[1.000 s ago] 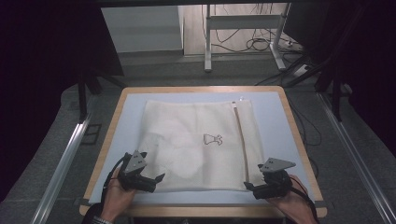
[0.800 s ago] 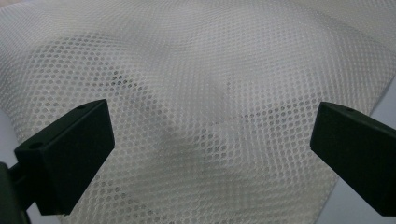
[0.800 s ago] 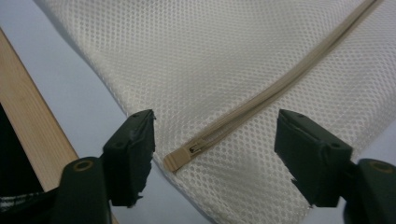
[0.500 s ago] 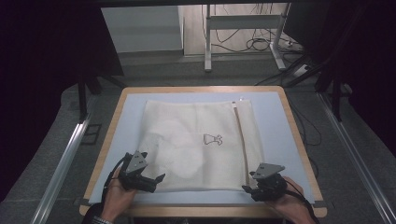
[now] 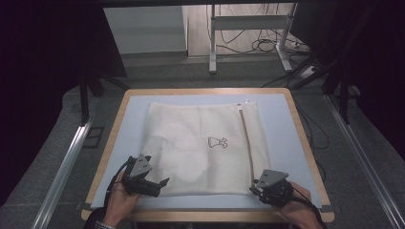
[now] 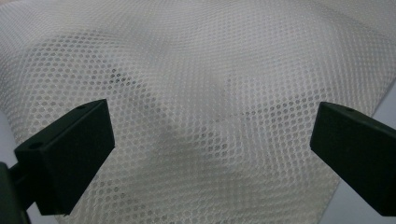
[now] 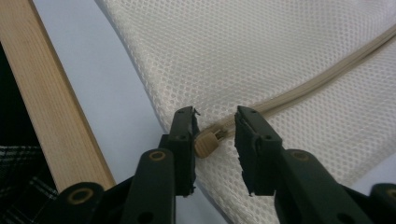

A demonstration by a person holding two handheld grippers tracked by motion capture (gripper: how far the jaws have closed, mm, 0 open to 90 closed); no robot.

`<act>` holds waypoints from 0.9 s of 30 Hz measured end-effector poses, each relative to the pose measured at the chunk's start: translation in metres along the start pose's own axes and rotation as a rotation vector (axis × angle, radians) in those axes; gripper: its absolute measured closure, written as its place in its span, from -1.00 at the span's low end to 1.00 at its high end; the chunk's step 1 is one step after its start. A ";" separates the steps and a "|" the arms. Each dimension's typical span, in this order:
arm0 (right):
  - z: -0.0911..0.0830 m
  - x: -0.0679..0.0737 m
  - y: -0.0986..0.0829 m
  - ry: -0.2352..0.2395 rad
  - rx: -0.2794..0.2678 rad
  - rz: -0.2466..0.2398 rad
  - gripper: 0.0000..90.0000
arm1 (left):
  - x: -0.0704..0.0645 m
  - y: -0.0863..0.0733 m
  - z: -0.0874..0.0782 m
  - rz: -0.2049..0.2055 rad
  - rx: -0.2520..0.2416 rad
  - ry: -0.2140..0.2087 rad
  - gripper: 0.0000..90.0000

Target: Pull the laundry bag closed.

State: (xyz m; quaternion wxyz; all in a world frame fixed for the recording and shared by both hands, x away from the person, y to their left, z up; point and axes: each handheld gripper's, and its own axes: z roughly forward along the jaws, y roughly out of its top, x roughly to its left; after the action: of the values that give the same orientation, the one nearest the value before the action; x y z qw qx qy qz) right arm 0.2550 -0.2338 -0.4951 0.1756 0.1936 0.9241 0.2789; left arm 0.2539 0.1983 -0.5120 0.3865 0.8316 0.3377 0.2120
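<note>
A cream mesh bag [image 5: 200, 148] lies flat on the pale blue mat, with a small dark print at its middle. Its tan zipper [image 5: 246, 143] runs along the right side toward me. My left gripper [image 5: 161, 183] hovers at the bag's near left corner; in the left gripper view its jaws [image 6: 208, 154] stand wide open over the mesh [image 6: 201, 79]. My right gripper [image 5: 256, 187] sits at the zipper's near end. In the right gripper view it [image 7: 215, 119] is narrowly open, and the tan zipper pull [image 7: 207, 143] lies between its fingers, close to the left finger [image 7: 184, 133].
The blue mat [image 5: 282, 124] has a wooden table rim [image 5: 305, 143] around it; that rim [image 7: 51, 116] runs just left of the right gripper. Grey floor, metal rails and a stand with cables lie beyond the table's far edge.
My right gripper has shifted a little left and toward me, reaching the zipper's near end. The left gripper and the bag have stayed put.
</note>
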 end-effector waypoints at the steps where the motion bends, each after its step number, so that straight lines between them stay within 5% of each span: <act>1: -0.001 -0.001 -0.001 -0.010 0.003 0.001 0.62 | 0.000 0.000 0.000 0.000 0.000 0.000 -1.00; 12: 0.001 -0.006 -0.001 -0.003 0.018 0.004 0.87 | -0.003 0.003 0.002 -0.024 0.002 -0.028 -1.00; 27: 0.000 -0.010 -0.002 0.028 0.011 0.070 0.87 | -0.020 0.019 0.012 -0.015 0.007 -0.097 -0.99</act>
State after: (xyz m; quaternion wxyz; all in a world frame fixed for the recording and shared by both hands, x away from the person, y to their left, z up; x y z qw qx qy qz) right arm 0.2631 -0.2403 -0.4944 0.1515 0.2229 0.9206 0.2825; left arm 0.2554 0.1689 -0.5064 0.4013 0.8396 0.3256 0.1672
